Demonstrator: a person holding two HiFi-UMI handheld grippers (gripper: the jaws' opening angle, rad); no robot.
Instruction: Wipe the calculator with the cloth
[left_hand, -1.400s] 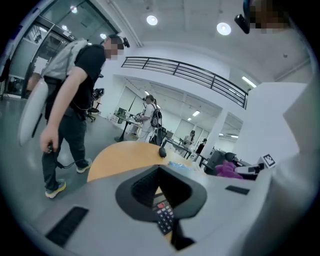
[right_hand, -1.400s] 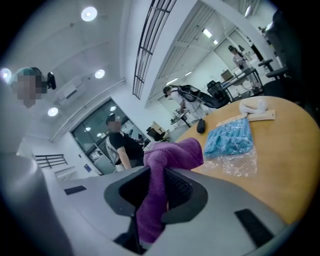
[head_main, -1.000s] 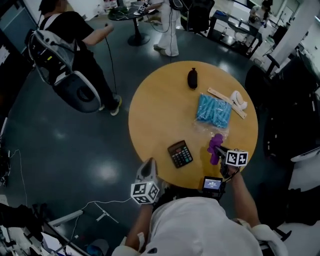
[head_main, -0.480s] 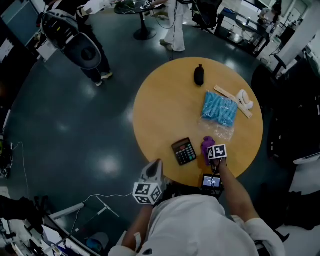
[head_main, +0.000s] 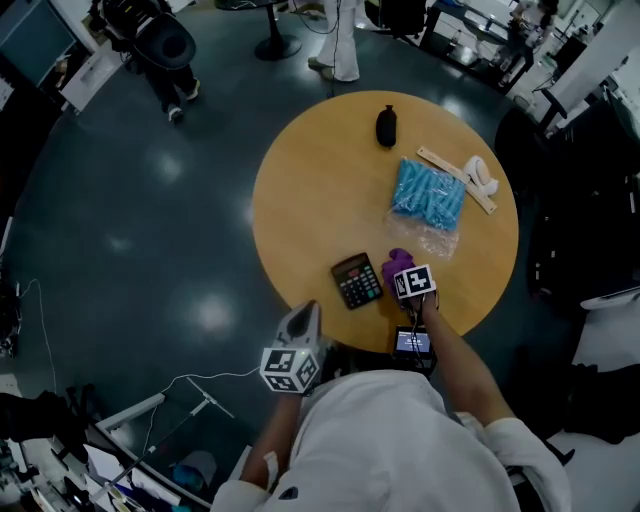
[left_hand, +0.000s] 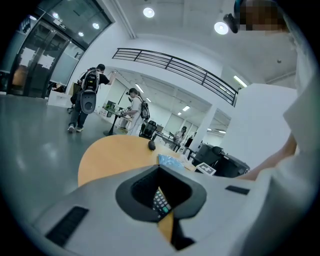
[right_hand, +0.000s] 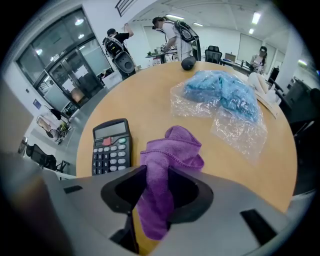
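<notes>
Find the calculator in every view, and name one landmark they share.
Head view: calculator at the near edge of the table, left of the purple cloth.
Left gripper view: a sliver of keys, low centre.
Right gripper view: lower left, beside the cloth.
Shared landmark: the blue bag.

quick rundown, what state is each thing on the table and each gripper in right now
Purple microfibre cloth: bunched, clamped, beside the calculator, not on it.
Black pocket calculator: flat on the round wooden table, keys up, uncovered.
Right gripper: shut on the cloth.
Left gripper: jaws together, empty.
Clear plastic bag of blue pieces: lying crumpled, untouched.
</notes>
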